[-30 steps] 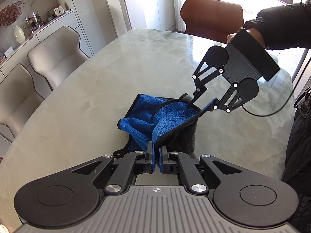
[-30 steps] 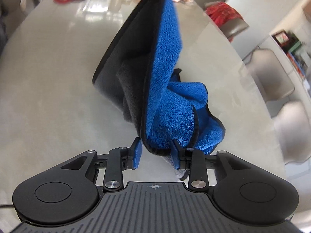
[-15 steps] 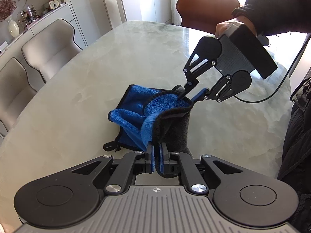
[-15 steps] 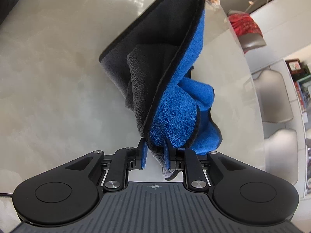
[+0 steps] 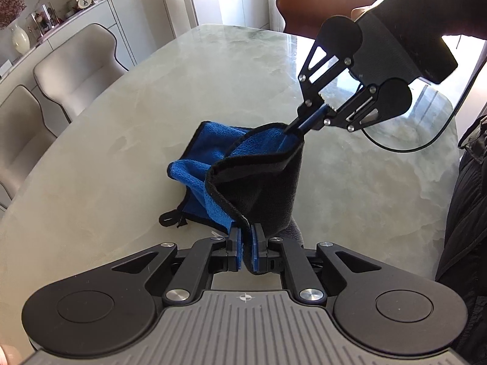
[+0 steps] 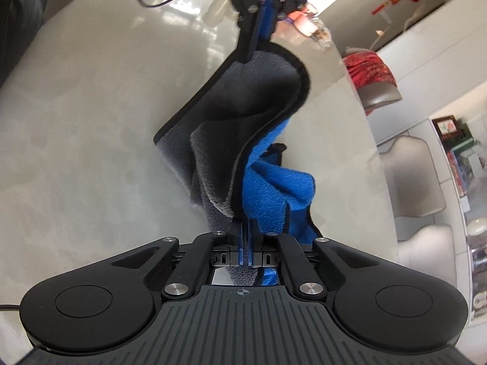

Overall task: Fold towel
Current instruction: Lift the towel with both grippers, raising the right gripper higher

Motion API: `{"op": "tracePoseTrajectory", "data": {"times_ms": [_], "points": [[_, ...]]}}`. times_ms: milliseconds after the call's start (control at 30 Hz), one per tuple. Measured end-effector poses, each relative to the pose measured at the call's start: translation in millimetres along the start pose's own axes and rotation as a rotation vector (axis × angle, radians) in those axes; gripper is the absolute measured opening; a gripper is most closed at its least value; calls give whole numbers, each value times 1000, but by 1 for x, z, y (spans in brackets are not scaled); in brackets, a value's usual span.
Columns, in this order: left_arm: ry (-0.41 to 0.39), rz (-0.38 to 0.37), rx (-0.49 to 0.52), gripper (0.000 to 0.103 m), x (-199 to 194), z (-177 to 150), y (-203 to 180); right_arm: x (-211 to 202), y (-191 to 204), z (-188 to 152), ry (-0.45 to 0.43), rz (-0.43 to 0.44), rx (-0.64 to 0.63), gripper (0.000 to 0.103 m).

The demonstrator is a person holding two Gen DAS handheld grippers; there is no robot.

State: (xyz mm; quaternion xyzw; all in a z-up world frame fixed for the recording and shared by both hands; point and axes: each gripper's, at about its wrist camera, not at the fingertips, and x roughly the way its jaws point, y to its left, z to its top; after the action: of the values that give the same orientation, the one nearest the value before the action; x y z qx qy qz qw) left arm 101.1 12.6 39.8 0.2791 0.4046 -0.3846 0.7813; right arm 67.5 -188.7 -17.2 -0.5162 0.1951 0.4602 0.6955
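Blue on one face and dark grey on the other, the towel [image 5: 258, 179] is hanging in a slack curve between the two tongs, its black-trimmed edge arching from one grip to the other while its lower part is resting bunched on the pale marble table [image 5: 121, 127]. At the left of the left wrist view, two cream chairs [image 5: 73, 60] are standing beside the table. Lower and nearer the middle, a small black hanging loop [image 5: 172, 219] is lying on the marble just beside the blue folds. The left tongs [image 5: 246, 240] are pinching a corner of the towel, their blue pads pressed against the trim with only the cloth between them. Farther right and higher, the right tongs [image 5: 299, 127] are reaching down from a person's hand [image 5: 360, 12] in a dark sleeve and gripping the opposite corner. A brown chair [image 5: 310, 6] is standing behind them at the table's far end. In the right wrist view, the right tongs [image 6: 246, 228] are closed tight on the towel's edge, with grey pile showing to the left and blue folds to the right.
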Motion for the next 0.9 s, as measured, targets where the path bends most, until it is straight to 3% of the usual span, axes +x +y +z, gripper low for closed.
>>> {"op": "tracePoseTrajectory", "data": {"times_ms": [333, 533, 633, 800, 900], "points": [[-104, 166, 43, 5, -55, 13, -4, -65, -61, 15, -22, -232, 250, 3], [-210, 289, 104, 4, -104, 38, -7, -103, -77, 25, -14, -379, 268, 3], [-256, 285, 123, 4, -117, 49, -10, -121, -81, 31, -13, -429, 269, 3], [-310, 197, 102, 8, -95, 58, -23, -143, -80, 37, -19, -479, 256, 3], [-335, 145, 75, 20, -73, 64, -28, -147, -74, 38, -21, -478, 239, 3]]}}
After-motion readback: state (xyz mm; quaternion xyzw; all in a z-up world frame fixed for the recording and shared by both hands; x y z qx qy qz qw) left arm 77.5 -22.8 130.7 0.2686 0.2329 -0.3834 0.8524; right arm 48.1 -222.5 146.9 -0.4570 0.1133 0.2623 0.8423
